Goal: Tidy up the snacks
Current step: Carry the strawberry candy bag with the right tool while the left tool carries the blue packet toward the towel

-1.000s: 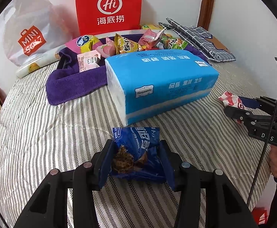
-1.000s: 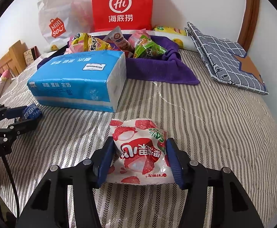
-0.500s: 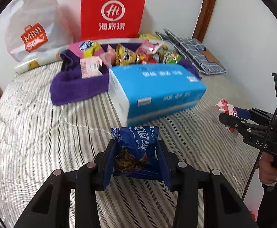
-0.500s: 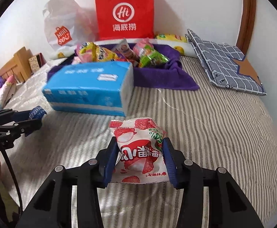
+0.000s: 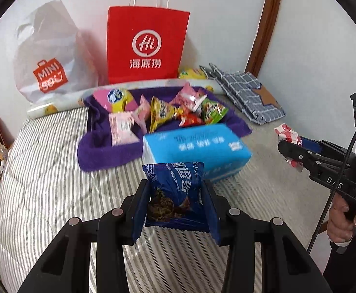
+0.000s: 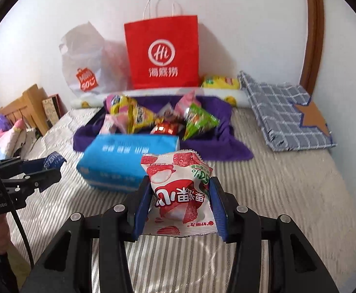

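My left gripper (image 5: 175, 207) is shut on a dark blue cookie packet (image 5: 175, 193), held up off the striped bedspread. In the right wrist view my right gripper (image 6: 180, 207) is shut on a white and red lychee-print snack packet (image 6: 180, 190), also lifted. Each gripper shows in the other's view: the right gripper (image 5: 290, 146) at the right edge, the left gripper (image 6: 53, 166) at the left edge. Behind both lies a blue tissue pack (image 5: 195, 149) and, beyond it, a purple cloth (image 5: 104, 151) with several colourful snack packets (image 5: 163, 112) piled on it.
A red paper bag (image 5: 147, 46) and a white plastic bag (image 5: 48, 56) stand against the back wall. A grey checked cushion (image 6: 285, 114) lies at the back right. A person's hand (image 5: 343, 219) grips the right handle. Wooden furniture (image 6: 26, 107) stands beside the bed's left edge.
Both grippers have risen off the bed with their packets, so the tissue pack and the snack pile sit lower and farther away. The jaws have pressed in a little on both packets.
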Available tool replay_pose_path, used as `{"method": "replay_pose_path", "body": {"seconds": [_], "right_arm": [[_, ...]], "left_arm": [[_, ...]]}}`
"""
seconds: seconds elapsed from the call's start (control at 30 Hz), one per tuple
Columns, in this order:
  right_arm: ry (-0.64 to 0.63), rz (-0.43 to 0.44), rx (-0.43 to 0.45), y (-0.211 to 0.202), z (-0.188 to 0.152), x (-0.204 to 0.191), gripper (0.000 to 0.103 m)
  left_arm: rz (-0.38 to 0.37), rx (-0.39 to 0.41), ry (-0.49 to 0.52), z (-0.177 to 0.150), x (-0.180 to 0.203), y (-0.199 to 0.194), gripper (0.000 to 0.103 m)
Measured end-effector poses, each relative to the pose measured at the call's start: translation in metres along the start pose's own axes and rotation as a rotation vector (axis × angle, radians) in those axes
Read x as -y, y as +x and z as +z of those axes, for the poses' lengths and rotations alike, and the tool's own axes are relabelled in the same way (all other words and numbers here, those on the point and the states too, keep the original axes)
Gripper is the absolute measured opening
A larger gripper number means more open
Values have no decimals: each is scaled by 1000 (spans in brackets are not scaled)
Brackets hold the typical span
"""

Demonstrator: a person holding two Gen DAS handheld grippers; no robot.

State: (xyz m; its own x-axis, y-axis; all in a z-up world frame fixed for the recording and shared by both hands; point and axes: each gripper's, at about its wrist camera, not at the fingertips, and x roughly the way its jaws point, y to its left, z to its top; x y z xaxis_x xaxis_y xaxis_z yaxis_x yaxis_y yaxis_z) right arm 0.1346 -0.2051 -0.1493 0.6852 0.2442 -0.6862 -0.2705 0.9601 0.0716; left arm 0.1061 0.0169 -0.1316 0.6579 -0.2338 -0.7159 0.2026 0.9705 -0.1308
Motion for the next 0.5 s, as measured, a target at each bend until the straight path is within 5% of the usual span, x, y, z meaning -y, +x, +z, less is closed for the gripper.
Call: {"method": "replay_pose_path", "body": {"seconds": [0.5], "right_arm": [[-21,10,70,-13,54,-4,46]], "left_arm": [[1,51,20,50,11,-9,40]]}}
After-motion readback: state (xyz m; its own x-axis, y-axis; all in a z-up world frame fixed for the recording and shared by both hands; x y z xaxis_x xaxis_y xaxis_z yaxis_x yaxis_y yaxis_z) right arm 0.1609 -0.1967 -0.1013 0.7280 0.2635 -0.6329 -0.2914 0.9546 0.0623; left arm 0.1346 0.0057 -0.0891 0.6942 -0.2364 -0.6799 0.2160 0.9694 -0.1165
